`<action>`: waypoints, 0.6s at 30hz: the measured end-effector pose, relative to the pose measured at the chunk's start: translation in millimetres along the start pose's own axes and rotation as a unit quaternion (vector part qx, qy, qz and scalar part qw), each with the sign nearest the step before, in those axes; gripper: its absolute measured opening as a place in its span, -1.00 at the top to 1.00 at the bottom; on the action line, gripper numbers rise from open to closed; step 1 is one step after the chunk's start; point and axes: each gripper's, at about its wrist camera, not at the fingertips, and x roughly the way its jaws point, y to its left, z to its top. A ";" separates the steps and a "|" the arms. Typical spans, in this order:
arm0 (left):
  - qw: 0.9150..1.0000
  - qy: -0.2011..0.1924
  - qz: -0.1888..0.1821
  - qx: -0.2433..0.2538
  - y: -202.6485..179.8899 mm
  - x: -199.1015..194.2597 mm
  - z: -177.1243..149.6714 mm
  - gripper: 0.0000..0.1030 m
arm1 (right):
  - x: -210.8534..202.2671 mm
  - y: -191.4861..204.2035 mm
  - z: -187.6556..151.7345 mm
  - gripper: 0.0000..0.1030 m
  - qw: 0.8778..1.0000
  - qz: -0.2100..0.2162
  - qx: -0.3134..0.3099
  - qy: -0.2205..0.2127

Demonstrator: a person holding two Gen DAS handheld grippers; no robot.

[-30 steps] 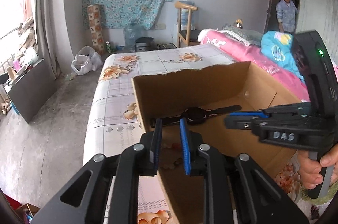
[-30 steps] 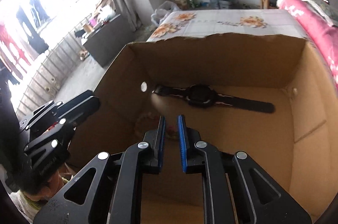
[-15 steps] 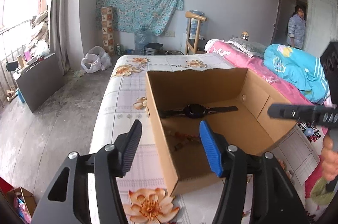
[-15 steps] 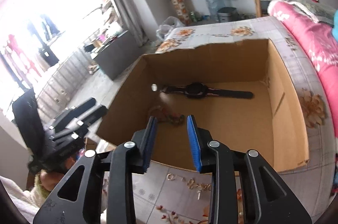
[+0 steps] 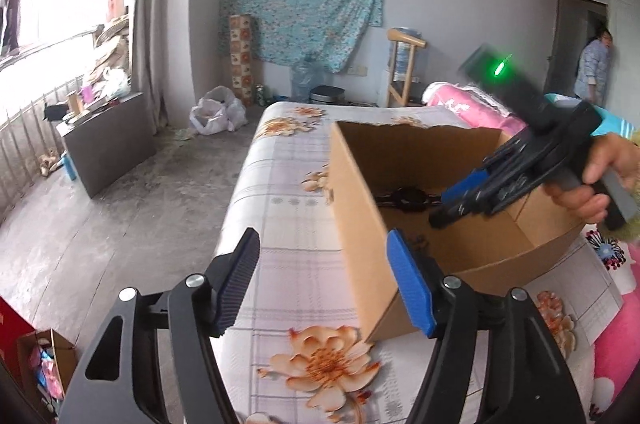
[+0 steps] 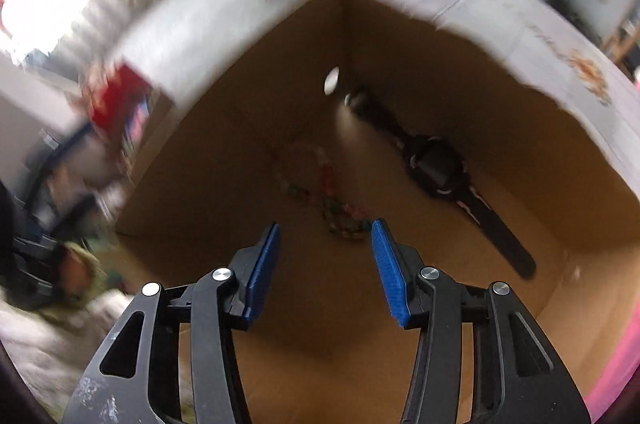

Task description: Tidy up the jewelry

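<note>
Beads (image 6: 332, 200) on the box (image 6: 460, 72) floor show only in the right view, left of the watch (image 6: 438, 168); the box wall hides them from the left. Both tools, left (image 5: 324, 280) and right (image 6: 326, 264), are opening, empty.

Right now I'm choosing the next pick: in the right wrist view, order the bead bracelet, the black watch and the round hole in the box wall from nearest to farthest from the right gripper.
From the right gripper, jaws opening, nothing between them:
1. bead bracelet, just ahead on the box floor.
2. black watch, farther, to the right.
3. round hole, in the far wall by the corner.
</note>
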 end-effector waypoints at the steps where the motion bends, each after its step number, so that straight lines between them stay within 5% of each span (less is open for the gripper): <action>1: 1.000 0.001 0.001 -0.005 3.7 0.0 -1.9 -0.26 | 13.6 1.4 4.7 0.19 1.000 0.008 -0.013 0.023; 8: 0.999 0.021 0.014 -0.026 27.1 11.4 -10.4 -0.27 | 54.1 9.3 16.0 0.34 0.993 -0.038 -0.075 0.077; 13: 0.998 0.028 0.017 -0.044 36.7 20.1 -11.3 -0.27 | 63.4 16.8 13.6 0.80 0.989 -0.063 -0.103 0.085; 16: 0.998 0.033 0.015 -0.049 38.0 26.9 -10.3 -0.27 | 58.9 14.2 11.7 0.85 0.992 -0.040 -0.082 0.082; 18: 0.998 0.037 0.014 -0.050 39.2 30.9 -10.5 -0.27 | 51.9 3.4 13.9 0.85 0.996 0.032 -0.029 0.080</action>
